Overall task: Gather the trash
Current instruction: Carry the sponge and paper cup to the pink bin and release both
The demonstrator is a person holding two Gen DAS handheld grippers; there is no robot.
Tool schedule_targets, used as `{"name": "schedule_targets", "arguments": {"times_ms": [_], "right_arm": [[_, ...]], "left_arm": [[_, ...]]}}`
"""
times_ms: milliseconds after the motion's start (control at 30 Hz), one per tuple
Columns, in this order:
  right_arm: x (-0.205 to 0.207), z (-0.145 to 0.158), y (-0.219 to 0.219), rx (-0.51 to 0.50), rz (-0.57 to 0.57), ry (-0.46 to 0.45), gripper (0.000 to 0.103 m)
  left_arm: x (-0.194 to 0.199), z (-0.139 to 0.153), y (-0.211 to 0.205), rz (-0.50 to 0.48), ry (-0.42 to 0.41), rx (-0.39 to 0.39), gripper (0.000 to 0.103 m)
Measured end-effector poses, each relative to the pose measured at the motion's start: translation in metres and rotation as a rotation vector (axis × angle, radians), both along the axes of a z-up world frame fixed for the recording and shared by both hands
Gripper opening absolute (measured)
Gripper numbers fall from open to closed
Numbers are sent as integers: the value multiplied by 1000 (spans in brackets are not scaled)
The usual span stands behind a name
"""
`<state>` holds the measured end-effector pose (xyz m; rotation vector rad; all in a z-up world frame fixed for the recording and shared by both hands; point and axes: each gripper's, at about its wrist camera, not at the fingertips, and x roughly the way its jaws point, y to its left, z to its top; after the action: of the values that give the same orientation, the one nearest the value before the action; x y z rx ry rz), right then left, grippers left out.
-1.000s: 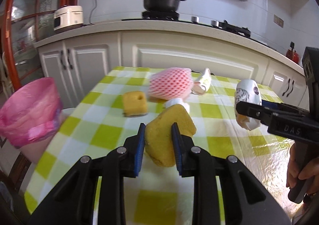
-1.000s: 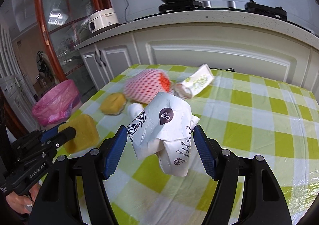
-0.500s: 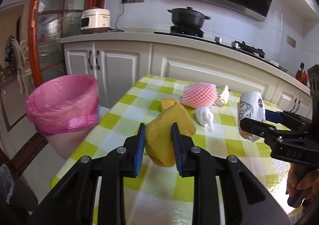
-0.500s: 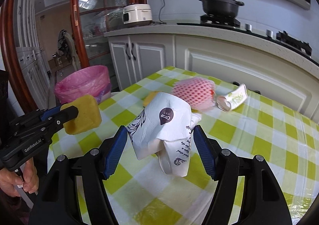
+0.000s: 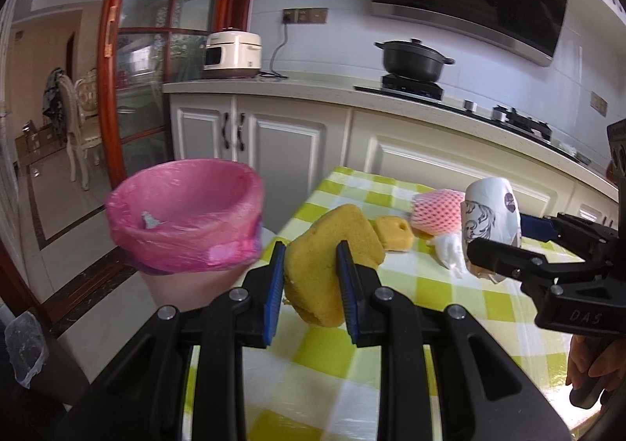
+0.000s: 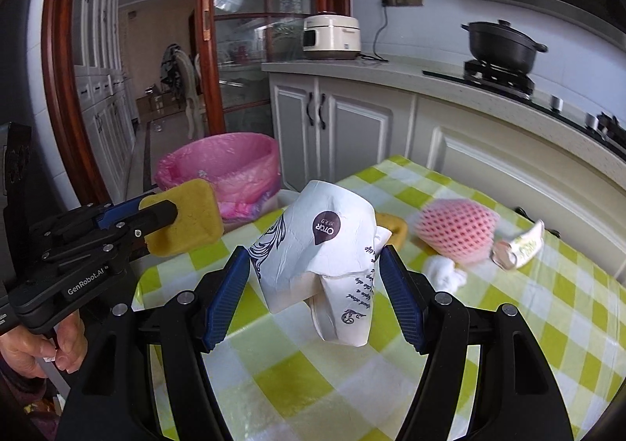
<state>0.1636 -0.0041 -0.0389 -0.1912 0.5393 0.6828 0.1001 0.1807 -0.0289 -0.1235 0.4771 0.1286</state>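
My left gripper is shut on a yellow sponge and holds it above the table's left edge, close to the pink-lined trash bin. The sponge also shows in the right wrist view, as does the bin. My right gripper is shut on a crumpled white paper cup, held above the checked table; the cup also shows in the left wrist view.
On the green-checked tablecloth lie a second small yellow sponge, a pink foam fruit net, a white tissue wad and a squashed tube. White cabinets stand behind the table.
Both grippers have swung left toward the pink bin, each with its load. The bin is now larger and nearer in both views.
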Motion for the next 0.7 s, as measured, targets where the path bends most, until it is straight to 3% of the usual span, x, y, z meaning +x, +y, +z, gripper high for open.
{"name": "schedule_targets", "arguments": {"times_ms": [400, 700], "right_arm": [[38, 7, 57, 22, 89, 10, 65], [85, 16, 122, 65, 192, 36, 65]], "left_arm": [[-2, 11, 41, 100, -17, -5, 26], [24, 27, 91, 202, -29, 3, 26]]}}
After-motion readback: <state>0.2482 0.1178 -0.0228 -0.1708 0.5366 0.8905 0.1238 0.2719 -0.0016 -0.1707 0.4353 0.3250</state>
